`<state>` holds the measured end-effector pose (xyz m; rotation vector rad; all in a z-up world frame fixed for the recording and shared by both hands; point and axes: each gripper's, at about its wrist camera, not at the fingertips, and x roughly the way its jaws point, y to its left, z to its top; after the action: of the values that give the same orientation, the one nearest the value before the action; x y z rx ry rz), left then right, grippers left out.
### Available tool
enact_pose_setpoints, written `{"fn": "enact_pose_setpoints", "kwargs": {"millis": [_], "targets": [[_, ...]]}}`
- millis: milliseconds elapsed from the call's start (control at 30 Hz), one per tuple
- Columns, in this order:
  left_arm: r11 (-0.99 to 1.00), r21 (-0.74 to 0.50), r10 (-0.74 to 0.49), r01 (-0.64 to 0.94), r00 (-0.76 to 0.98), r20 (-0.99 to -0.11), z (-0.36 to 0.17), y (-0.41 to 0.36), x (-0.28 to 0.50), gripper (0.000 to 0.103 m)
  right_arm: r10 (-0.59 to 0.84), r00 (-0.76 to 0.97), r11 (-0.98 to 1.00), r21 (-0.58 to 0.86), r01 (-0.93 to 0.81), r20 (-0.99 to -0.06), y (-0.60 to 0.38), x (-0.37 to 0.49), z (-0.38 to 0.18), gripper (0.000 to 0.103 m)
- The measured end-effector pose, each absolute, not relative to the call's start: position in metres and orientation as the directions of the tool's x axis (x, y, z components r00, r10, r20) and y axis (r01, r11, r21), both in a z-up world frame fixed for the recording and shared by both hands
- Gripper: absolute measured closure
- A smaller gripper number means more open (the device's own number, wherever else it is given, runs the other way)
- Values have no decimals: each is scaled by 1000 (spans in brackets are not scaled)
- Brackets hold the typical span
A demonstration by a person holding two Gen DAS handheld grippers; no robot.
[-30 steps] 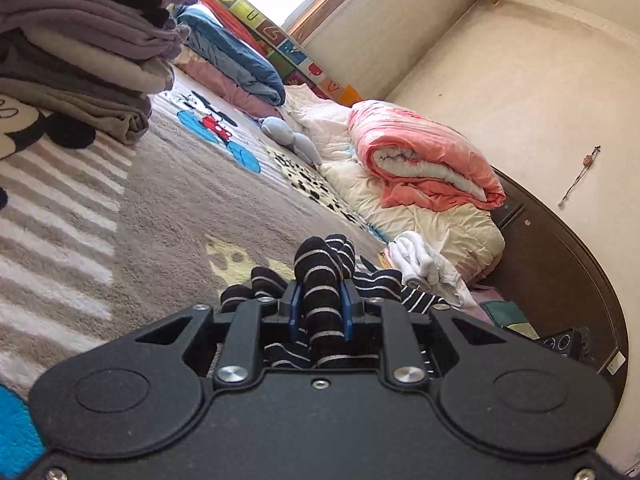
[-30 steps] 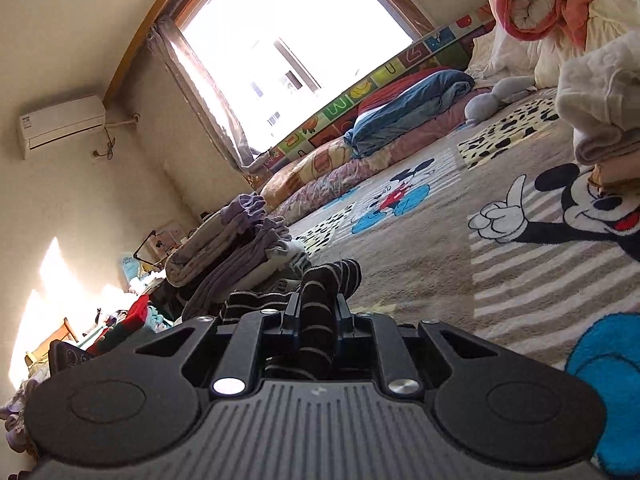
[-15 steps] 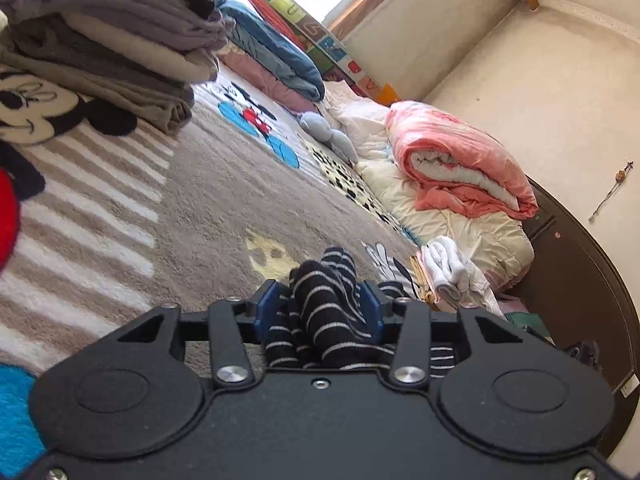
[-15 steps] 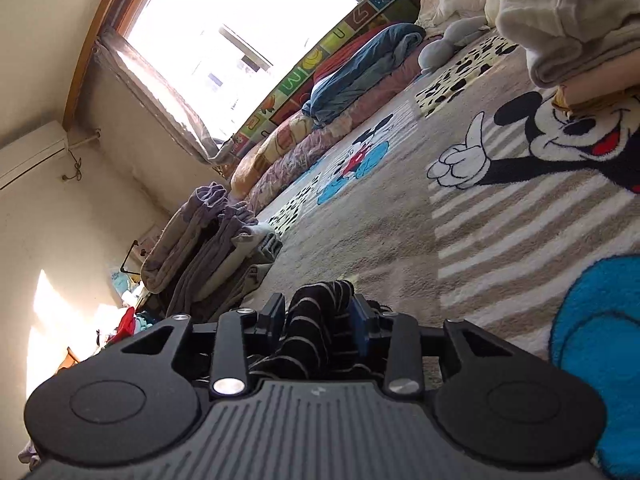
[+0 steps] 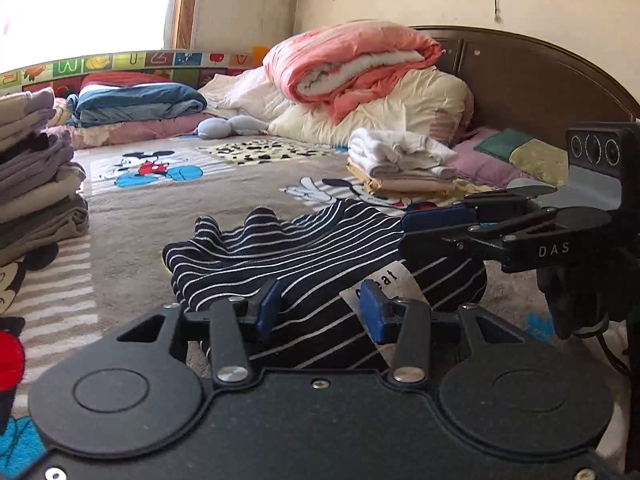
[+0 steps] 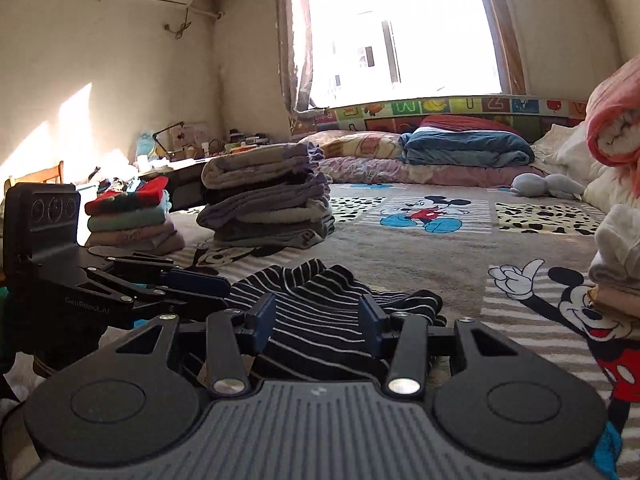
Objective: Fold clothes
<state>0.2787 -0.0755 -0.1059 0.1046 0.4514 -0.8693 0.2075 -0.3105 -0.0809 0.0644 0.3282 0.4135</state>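
The striped garment (image 5: 320,248) lies rumpled on the Mickey Mouse blanket (image 5: 168,208) covering the bed. Both the left hand-held gripper (image 5: 318,306) and the right hand-held gripper (image 6: 316,316) are released, jaws spread over the cloth, grasping nothing.

Risk: a closing jaw may pinch several bunched layers together, producing a crooked fold. The two grippers work close together and may collide.

Surroundings: the grey folded stack (image 6: 268,204) and the white folded pile (image 5: 400,160) flank the garment, limiting spreading room.
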Motion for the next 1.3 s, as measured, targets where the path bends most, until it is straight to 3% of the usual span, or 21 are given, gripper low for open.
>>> {"fn": "enact_pose_setpoints", "kwargs": {"millis": [133, 233, 533, 633, 833, 900, 967, 1067, 1300], "targets": [[643, -151, -702, 751, 499, -508, -124, -77, 291, 57, 397, 817, 918, 155, -366, -419, -307, 225, -102, 56], [644, -170, -702, 746, 488, -519, -127, -75, 295, 57, 404, 779, 914, 170, -369, -480, -306, 232, -118, 55], [672, -172, -694, 720, 533, -483, -120, -72, 282, 55, 377, 793, 925, 149, -350, -479, -301, 225, -120, 55], [697, -215, -700, 684, 586, -408, -106, -65, 279, 48, 356, 829, 933, 122, -337, -430, -300, 205, -105, 52], [735, -135, -638, 664, 612, -467, -116, -79, 289, 48, 324, 894, 942, 21, -334, -311, -289, 172, -87, 55], [746, -108, -616, 657, 620, -485, -120, -84, 293, 47, 324, 884, 941, 15, -339, -338, -286, 178, -92, 56], [756, -80, -594, 650, 629, -502, -123, -89, 296, 46, 309, 838, 945, 46, -323, -450, -286, 196, -111, 55], [756, -33, -575, 653, 639, -510, -129, -94, 296, 43, 324, 813, 943, 91, -322, -484, -290, 205, -119, 54], [772, -46, -582, 634, 676, -451, -114, -85, 278, 43, 332, 834, 941, 92, -326, -442, -290, 192, -105, 54]]}}
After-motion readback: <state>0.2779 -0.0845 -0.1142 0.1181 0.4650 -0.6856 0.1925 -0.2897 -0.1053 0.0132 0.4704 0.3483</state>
